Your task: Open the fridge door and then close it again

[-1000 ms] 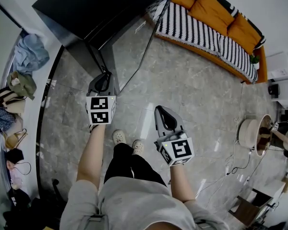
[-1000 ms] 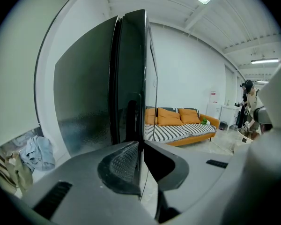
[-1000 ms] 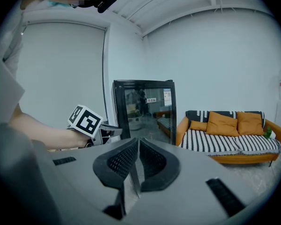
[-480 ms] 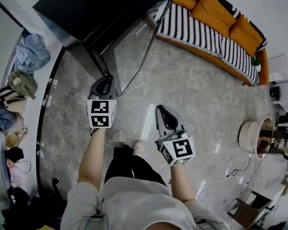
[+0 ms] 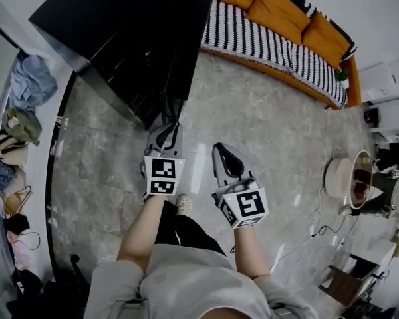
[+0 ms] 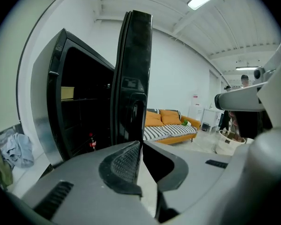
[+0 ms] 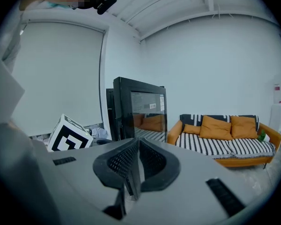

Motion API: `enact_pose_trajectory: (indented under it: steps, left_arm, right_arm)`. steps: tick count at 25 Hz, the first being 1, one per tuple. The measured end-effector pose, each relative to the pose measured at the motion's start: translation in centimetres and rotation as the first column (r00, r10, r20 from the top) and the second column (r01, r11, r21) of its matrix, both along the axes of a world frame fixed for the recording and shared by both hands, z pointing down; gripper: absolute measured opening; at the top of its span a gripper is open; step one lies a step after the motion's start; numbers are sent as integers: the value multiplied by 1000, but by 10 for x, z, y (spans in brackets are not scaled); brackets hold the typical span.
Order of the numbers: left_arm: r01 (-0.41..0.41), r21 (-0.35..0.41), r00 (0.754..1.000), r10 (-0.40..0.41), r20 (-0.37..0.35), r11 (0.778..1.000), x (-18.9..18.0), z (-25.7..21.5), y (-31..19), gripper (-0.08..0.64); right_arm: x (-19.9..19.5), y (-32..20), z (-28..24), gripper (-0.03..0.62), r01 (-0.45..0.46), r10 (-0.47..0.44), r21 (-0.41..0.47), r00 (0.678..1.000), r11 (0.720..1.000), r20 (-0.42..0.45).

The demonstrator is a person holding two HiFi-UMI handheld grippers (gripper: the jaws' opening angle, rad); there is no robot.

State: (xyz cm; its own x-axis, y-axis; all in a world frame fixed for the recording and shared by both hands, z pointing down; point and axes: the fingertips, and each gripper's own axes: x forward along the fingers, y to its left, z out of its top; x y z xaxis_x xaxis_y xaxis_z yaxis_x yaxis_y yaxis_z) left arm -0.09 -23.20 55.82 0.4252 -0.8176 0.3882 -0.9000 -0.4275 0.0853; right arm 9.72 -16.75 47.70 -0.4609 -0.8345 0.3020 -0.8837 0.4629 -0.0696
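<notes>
Grey marbled floor tiles (image 5: 266, 118) lie underfoot. Nearest, the right claw (image 5: 223, 153) is pressed together on nothing. The left claw (image 5: 169, 126), whose jaws have just been closing, is all but together with nothing between, its tip just beside the free edge of the tall glossy black fridge door (image 6: 133, 69), swung wide from the black fridge cabinet (image 6: 79, 107); whether it touches is unclear. That door likely feels heavy, rigid and slick: push at the free edge. Beyond stands an orange-cushioned striped sofa (image 5: 279, 38).

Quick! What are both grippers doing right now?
Left gripper: closed, and its jaws have just been closing further. Nothing shows between them, and the fridge door is just ahead.
Right gripper: closed, holding nothing.
</notes>
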Motion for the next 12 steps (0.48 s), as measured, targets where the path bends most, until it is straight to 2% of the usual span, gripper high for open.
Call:
enact_pose_trajectory:
  steps: [12]
  left_arm:
    - [91, -12, 996, -92, -15, 996, 20, -2, 2, 31]
  right_arm:
    - [37, 22, -2, 25, -34, 34, 3, 999, 999, 8]
